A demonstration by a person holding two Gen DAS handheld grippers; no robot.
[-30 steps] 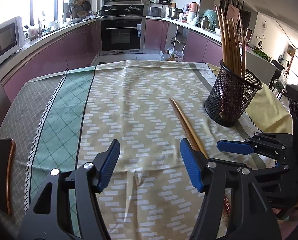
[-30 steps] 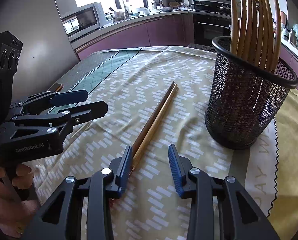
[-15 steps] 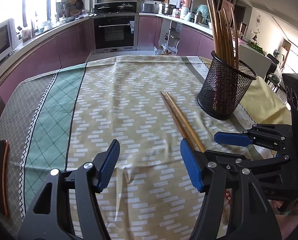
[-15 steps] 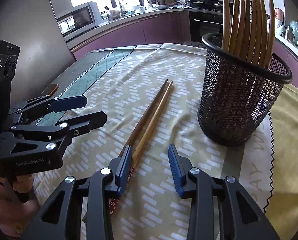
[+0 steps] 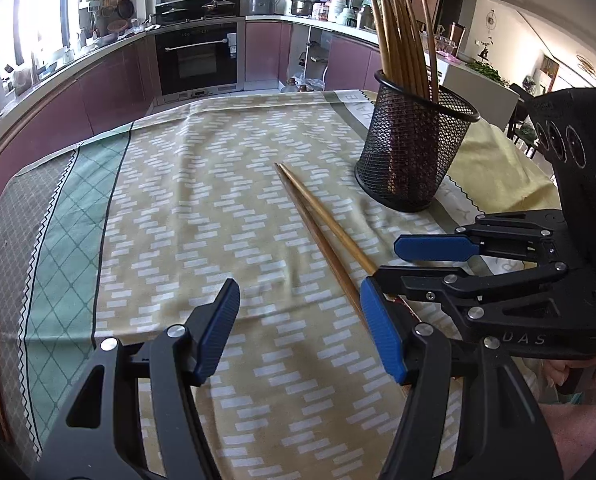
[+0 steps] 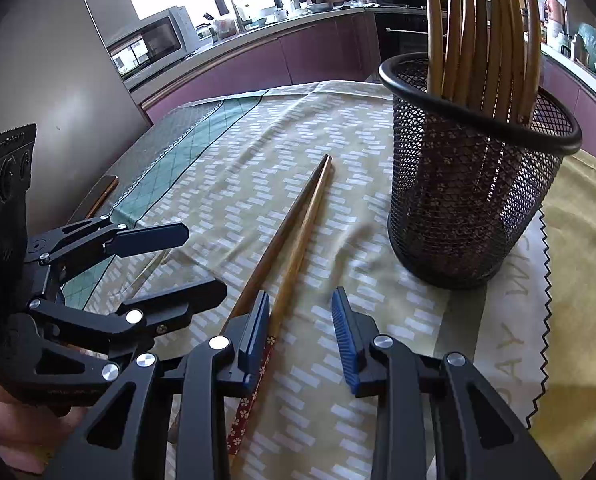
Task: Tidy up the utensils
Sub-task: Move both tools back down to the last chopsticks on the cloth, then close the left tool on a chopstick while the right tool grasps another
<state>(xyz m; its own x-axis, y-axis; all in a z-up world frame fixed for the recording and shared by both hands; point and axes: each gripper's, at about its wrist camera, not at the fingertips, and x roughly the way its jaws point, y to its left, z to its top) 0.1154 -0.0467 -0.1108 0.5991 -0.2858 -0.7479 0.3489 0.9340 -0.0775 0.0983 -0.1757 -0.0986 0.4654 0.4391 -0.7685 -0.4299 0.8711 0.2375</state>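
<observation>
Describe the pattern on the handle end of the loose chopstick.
Red with small pale flowers on the chopstick, clearest in the right wrist view.

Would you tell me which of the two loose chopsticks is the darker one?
The darker chopstick lies on the left in the right wrist view, away from the mesh holder; the lighter chopstick lies beside it, nearer the holder.

Left wrist view: low over the tablecloth [image 5: 201, 200], facing the far oven wall, close to the cloth; chopsticks [image 5: 322, 232] running toward 11 o'clock, mesh holder [image 5: 414, 152] at 1 o'clock, right gripper [image 5: 386, 260] intruding at 3 o'clock. Right wrist view: equally low and near (slightly closer to the holder), angled toward the window side; mesh holder [image 6: 474, 184] at 1 o'clock, left gripper [image 6: 193, 260] at 9 o'clock. Shared: chopsticks [image 6: 298, 232], holder, middle of the tablecloth [image 6: 233, 184].
</observation>
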